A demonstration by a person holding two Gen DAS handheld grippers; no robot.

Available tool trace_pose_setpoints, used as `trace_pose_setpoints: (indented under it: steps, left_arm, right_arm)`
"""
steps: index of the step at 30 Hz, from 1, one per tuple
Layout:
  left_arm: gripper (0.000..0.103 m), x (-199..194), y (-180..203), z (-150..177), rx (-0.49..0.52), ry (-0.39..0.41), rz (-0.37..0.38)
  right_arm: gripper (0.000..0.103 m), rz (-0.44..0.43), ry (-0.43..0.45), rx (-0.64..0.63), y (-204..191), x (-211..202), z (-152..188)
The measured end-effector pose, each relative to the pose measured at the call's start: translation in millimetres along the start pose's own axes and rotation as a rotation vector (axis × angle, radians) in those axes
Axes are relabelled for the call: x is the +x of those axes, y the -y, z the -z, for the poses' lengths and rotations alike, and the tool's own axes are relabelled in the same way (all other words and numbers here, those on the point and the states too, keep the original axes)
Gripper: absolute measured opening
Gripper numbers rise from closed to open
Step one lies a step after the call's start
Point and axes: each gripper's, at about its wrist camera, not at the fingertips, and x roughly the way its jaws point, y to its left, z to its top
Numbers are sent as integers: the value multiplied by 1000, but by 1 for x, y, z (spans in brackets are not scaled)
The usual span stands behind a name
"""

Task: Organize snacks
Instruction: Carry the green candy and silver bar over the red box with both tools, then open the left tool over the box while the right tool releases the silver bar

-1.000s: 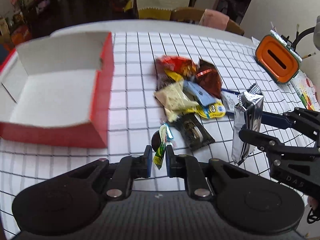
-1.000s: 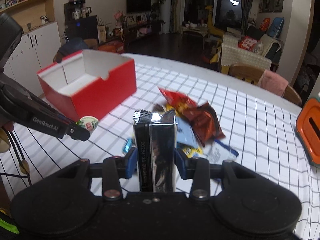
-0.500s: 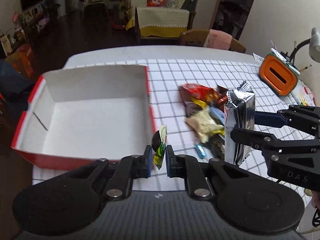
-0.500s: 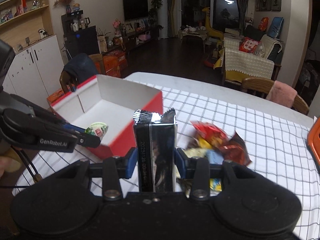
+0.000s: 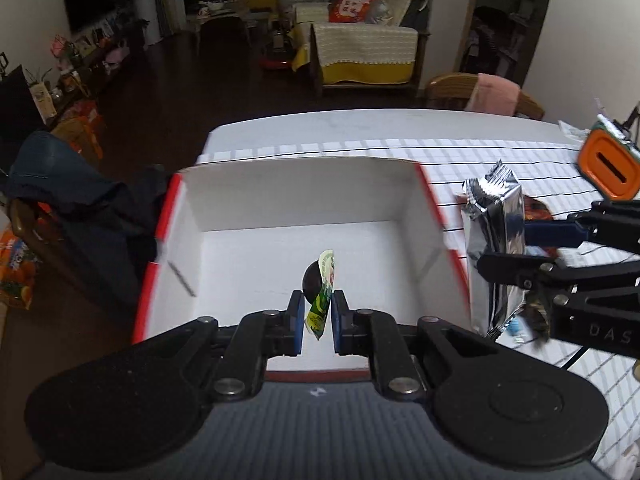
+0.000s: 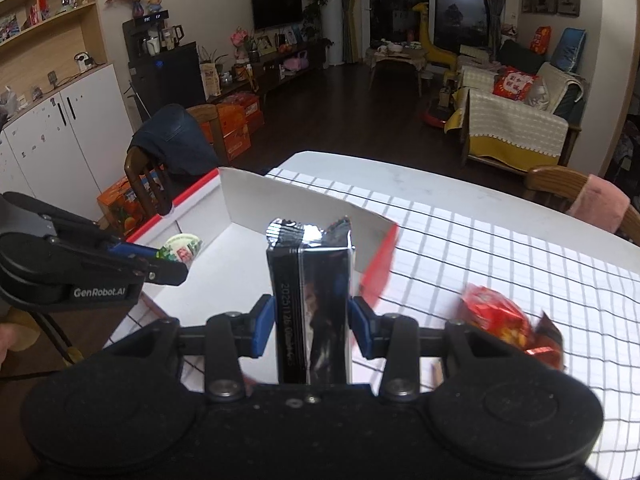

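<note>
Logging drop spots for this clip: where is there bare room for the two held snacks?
The white floor of the red box is bare from wall to wall; the small green packet hangs over it. The silver pack is outside the right wall. Crowded: the checked cloth by the red wrappers.

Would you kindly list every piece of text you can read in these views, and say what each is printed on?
"GenRobot.AI": side of the left gripper, seen from the right wrist.
"DAS", cut off at the frame edge: body of the right gripper, seen from the left wrist.
"2025 11 26", roughly, then blurred digits: seam of the silver packet.
Print on the green-lidded snack cup: too small to read.
</note>
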Motion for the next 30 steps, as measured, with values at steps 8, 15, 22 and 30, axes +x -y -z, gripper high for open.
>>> trace_pose_setpoints:
  steps: [8, 15, 22, 30]
  left_arm:
    - [13, 26, -41, -5, -27, -33, -38]
    - [13, 54, -51, -3, -10, -80, -56]
    - [13, 81, -49, 3, 32, -137, -64]
    - [13, 103, -47, 9, 55, -201, -73]
  right_arm:
    - [40, 8, -39, -6, -27, 52, -28]
    - [40, 27, -116, -4, -35, 94, -24]
    - [40, 39, -177, 2, -36, 124, -17]
    - [40, 49, -232, -9, -36, 141, -8]
